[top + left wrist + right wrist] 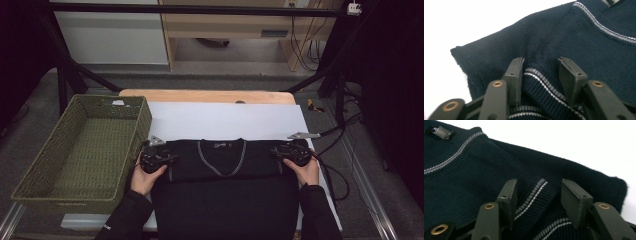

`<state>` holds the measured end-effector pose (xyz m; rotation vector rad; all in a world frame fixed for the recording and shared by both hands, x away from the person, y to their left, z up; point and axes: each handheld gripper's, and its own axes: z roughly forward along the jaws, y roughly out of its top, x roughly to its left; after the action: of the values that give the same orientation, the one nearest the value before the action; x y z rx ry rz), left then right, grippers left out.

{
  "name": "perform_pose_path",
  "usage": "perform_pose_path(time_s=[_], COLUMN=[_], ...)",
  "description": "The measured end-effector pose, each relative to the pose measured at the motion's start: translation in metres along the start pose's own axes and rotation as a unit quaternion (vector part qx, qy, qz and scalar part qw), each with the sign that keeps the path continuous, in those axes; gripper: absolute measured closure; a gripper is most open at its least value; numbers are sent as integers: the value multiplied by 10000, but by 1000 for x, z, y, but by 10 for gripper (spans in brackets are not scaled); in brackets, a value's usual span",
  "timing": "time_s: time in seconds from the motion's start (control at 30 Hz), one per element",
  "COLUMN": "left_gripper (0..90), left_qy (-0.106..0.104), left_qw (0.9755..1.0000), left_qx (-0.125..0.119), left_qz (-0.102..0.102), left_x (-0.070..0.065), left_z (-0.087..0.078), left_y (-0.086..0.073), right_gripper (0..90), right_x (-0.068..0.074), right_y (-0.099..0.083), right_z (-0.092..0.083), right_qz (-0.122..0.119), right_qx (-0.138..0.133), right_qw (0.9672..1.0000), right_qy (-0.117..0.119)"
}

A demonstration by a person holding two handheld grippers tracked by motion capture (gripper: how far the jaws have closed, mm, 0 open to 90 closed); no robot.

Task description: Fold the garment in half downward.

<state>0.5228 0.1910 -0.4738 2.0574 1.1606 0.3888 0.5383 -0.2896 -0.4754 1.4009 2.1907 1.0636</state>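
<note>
A dark navy V-neck sweater [220, 195] with grey-striped trim lies flat on a white sheet [225, 120], its sleeves folded in over the chest. My left gripper [169, 160] is down on the sweater's left shoulder. In the left gripper view its jaws [541, 61] stand apart astride the striped ribbed cuff [541, 80], with the knit lying between the pads. My right gripper [276, 152] rests at the right shoulder. Its jaws [539, 182] likewise straddle the other striped cuff [534, 192] with a gap. A neck label [439, 132] shows by the collar.
A green woven basket [137, 120] stands at the table's left, close to my left hand. The wooden table's far edge [210, 96] lies beyond the sheet. Cables [335, 175] trail off the right side. Black frame posts rise at both back corners.
</note>
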Motion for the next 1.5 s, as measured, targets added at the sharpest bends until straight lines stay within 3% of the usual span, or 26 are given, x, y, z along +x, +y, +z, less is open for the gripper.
perform_pose_path(time_s=[0.23,0.33,0.43,0.5,0.7,0.97,1.17,1.5], left_gripper=[575,586,667,713,761,797,806,815], left_qy=[-51,-46,22,2,-24,-65,-192,-252], left_qw=[10000,10000,10000,10000,9999,9993,9968,9945], left_qx=[0,7,39,55,-35,-316,-765,-1005], left_qz=[36,25,-10,-54,-103,-184,-106,165], left_x=[1,1,-1,-1,-3,-9,-20,-37], left_z=[1,0,-2,-6,-12,-24,-50,-74], left_y=[-1,-1,0,1,2,2,7,4], right_gripper=[487,566,743,767,778,797,797,799], right_x=[1,2,4,5,5,9,16,28], right_y=[0,0,0,1,2,10,17,15], right_z=[5,4,0,-3,-11,-32,-50,-77], right_qz=[-93,-109,-65,-54,-43,16,-62,-161], right_qx=[-25,-13,-6,65,34,-337,-601,-883], right_qw=[9999,9999,9999,9998,9997,9986,9965,9939], right_qy=[41,37,151,193,248,415,571,645])
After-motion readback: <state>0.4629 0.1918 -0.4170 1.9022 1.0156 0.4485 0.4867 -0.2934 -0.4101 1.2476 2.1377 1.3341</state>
